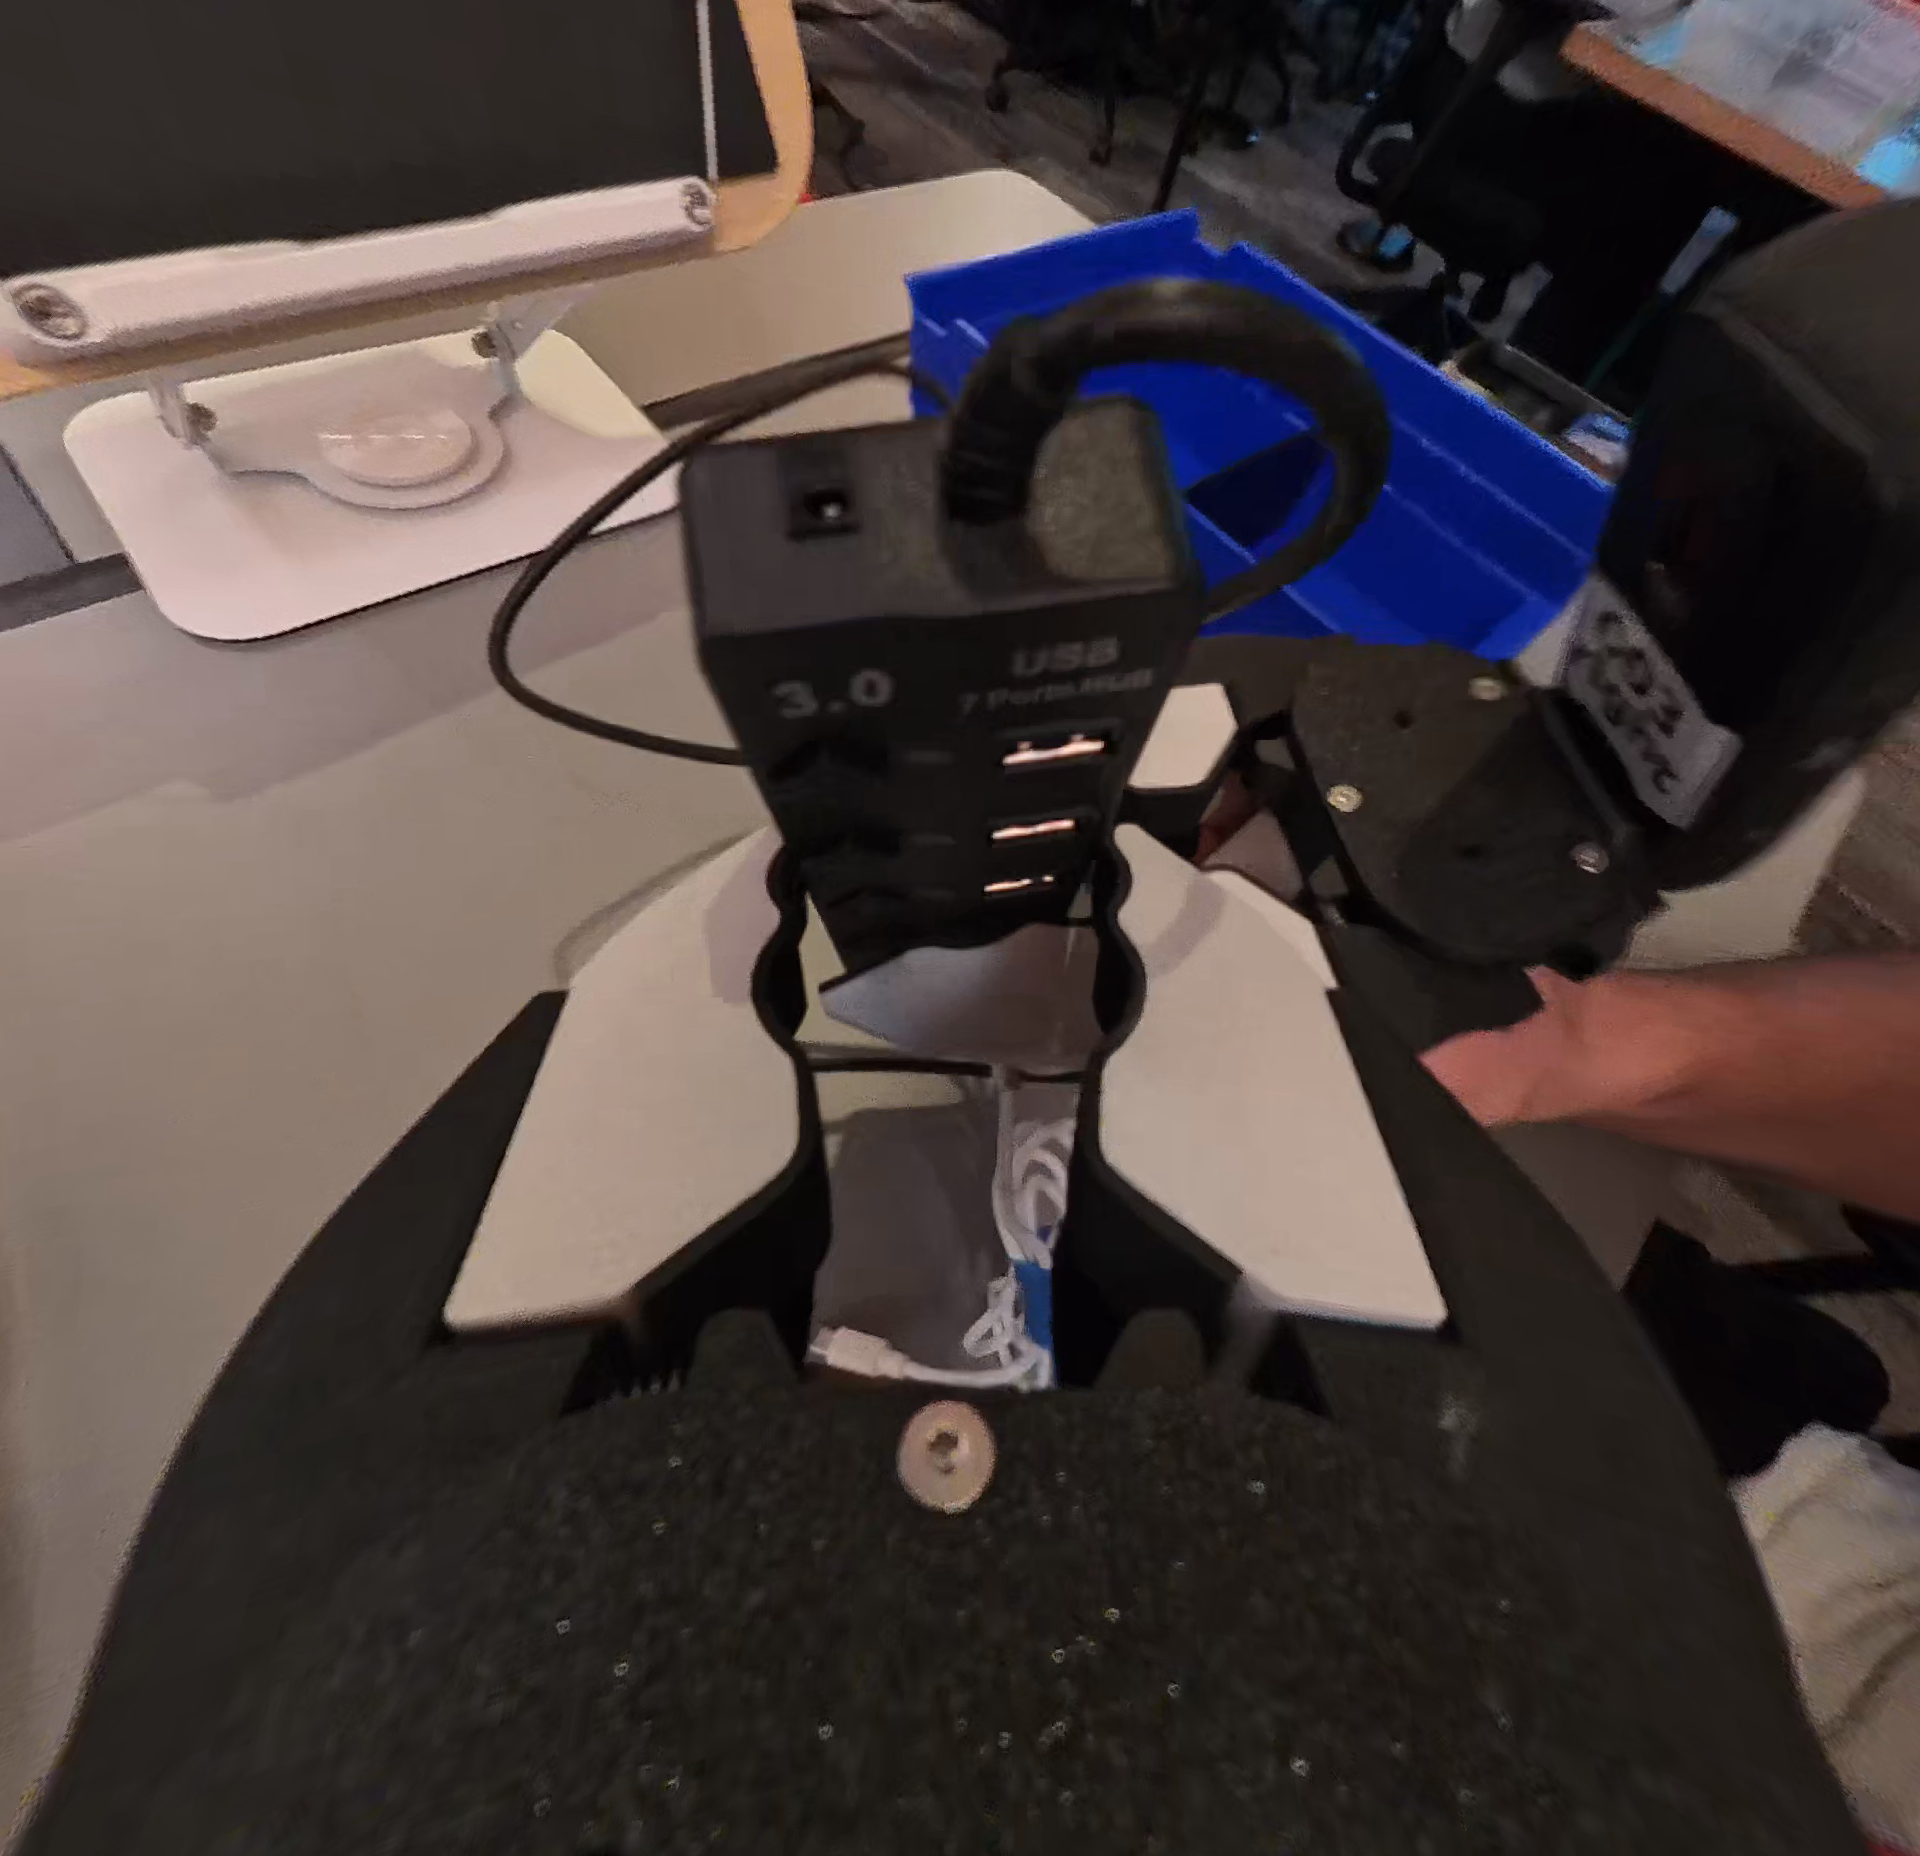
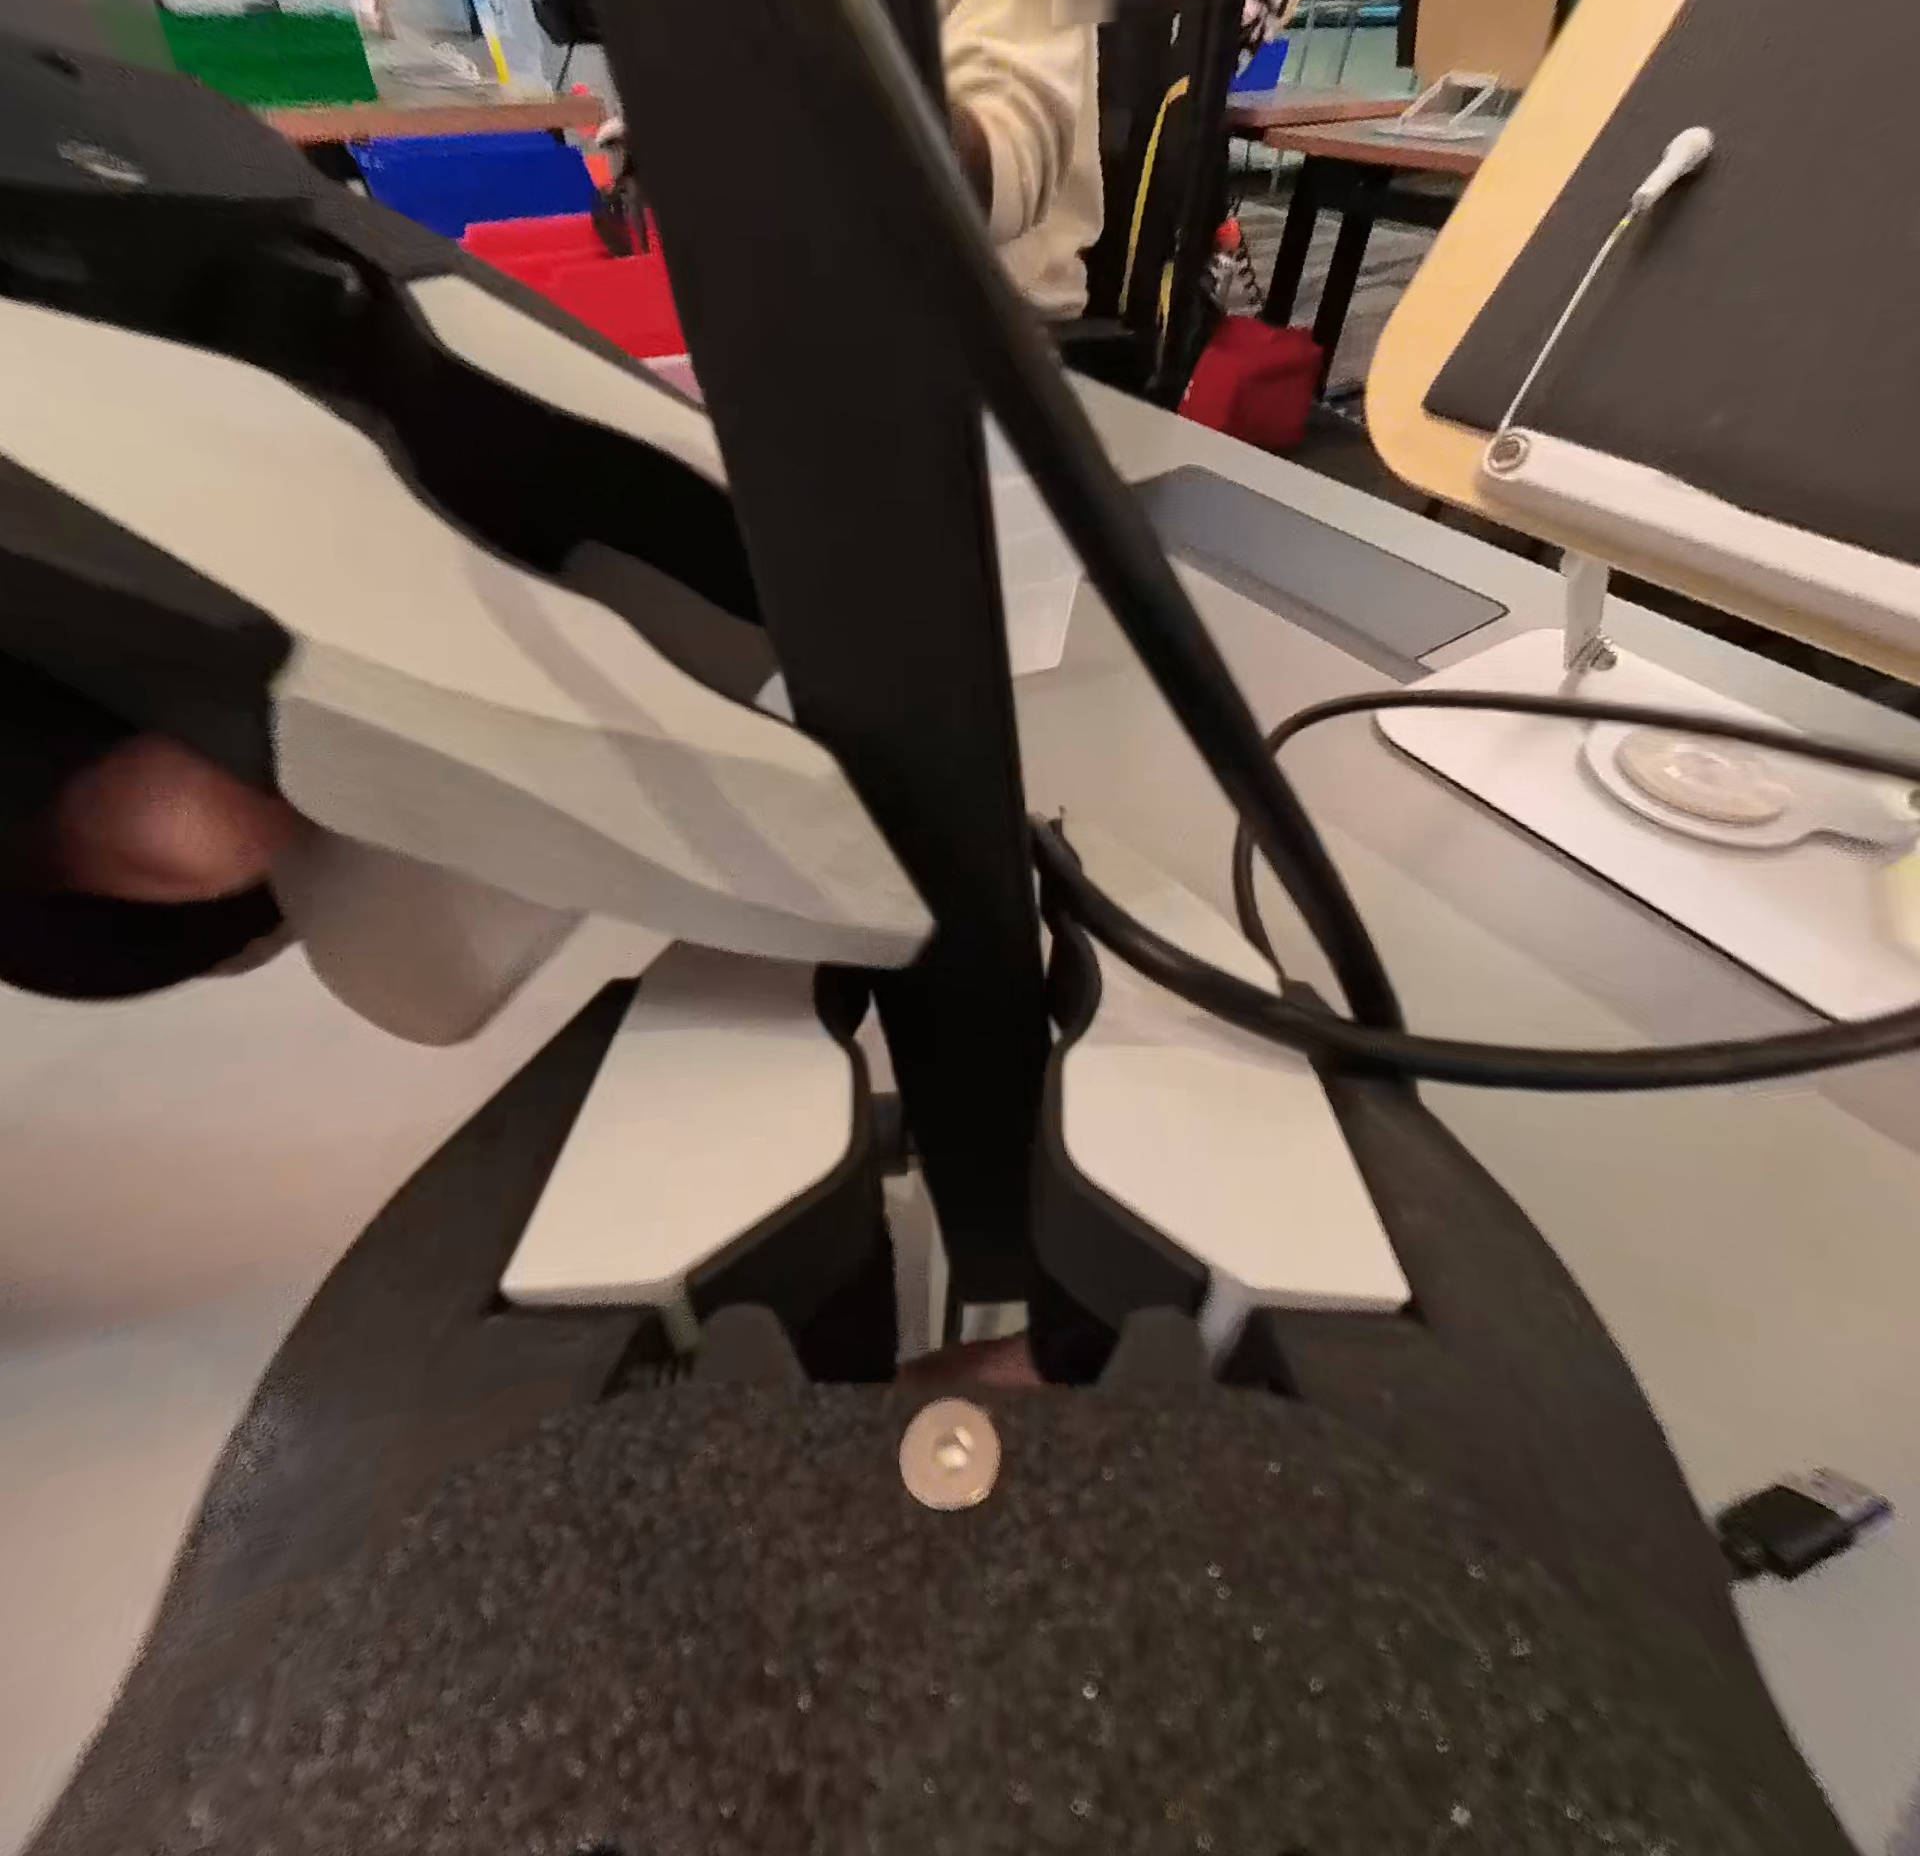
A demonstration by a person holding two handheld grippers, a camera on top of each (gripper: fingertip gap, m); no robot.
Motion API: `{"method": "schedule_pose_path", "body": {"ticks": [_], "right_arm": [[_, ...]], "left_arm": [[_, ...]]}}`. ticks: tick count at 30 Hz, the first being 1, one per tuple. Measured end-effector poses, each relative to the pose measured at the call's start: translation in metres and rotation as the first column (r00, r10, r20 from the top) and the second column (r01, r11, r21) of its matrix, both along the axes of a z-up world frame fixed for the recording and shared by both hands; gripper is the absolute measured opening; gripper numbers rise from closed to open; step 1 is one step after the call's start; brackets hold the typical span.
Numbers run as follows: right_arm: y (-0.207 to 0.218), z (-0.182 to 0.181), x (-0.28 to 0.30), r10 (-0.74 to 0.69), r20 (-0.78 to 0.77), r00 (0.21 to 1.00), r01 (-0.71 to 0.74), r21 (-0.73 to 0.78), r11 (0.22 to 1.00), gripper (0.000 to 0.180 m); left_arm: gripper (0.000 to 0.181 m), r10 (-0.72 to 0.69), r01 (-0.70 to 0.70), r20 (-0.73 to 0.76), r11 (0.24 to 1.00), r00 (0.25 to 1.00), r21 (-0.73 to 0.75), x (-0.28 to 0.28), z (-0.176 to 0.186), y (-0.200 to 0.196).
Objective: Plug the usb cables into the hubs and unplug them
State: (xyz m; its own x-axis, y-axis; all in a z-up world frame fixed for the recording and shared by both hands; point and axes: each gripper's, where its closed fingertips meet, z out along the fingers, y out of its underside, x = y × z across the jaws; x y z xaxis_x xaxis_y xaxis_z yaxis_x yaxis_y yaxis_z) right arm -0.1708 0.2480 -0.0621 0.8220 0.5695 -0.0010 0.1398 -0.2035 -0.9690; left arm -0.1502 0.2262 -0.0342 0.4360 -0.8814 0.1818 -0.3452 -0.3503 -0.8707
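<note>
Left claw (image 1: 940,933) clamped on the black hub (image 1: 940,663) held upright above the counter (image 1: 312,871), right claw (image 2: 951,1037) pinching that hub edge-on, black cable (image 1: 1174,352) looping off its top, blue bin (image 1: 1403,476) just behind.

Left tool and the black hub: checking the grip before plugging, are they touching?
Touching. The left wrist view shows the left tool closed on the black hub's lower end, lifting it above the table.

Shared lab or workshop: grey desk (image 1: 260,871), blue parts bin (image 1: 1455,518), cluttered worktables (image 2: 1351,133), storage crates (image 2: 468,175) behind.
</note>
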Motion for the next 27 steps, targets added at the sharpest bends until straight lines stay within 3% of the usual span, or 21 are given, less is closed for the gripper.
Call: {"method": "schedule_pose_path", "body": {"ticks": [2,6,11,16,19,23,27], "right_arm": [[0.002,0.001,0.001,0.013,-0.1,0.995,-0.013,-0.002,1.0,0.029],[0.02,-0.005,0.01,-0.009,-0.102,0.995,0.009,-0.004,1.0,0.03],[0.064,0.003,0.039,-0.041,-0.264,0.964,0.025,-0.065,0.998,0.03],[0.084,-0.03,0.056,-0.055,-0.371,0.927,0.023,-0.09,0.996,0.03],[0.082,-0.023,0.066,-0.055,-0.416,0.908,0.058,-0.004,0.998,0.03],[0.076,-0.018,0.065,-0.037,-0.367,0.929,0.07,0.077,0.995,0.03],[0.072,-0.017,0.058,-0.009,-0.32,0.947,0.046,0.106,0.993,0.03]], "left_arm": [[0.049,-0.017,0.018,0.042,1.0,0.999,-0.018,-0.003,0.008,0.0],[0.055,0.031,-0.028,0.089,0.999,0.996,-0.035,-0.036,0.008,-0.001],[0.041,0.06,-0.051,0.053,0.985,0.997,-0.163,-0.094,-0.065,-0.054],[0.039,0.106,-0.112,-0.038,0.968,0.994,-0.224,-0.142,-0.122,-0.105],[0.039,0.139,-0.143,-0.032,0.969,0.99,-0.204,-0.157,-0.119,-0.103],[0.039,0.187,-0.19,-0.031,0.971,0.982,-0.149,-0.174,-0.114,-0.084],[0.039,0.238,-0.232,0.004,0.951,0.971,-0.204,-0.188,-0.116,-0.074]]}}
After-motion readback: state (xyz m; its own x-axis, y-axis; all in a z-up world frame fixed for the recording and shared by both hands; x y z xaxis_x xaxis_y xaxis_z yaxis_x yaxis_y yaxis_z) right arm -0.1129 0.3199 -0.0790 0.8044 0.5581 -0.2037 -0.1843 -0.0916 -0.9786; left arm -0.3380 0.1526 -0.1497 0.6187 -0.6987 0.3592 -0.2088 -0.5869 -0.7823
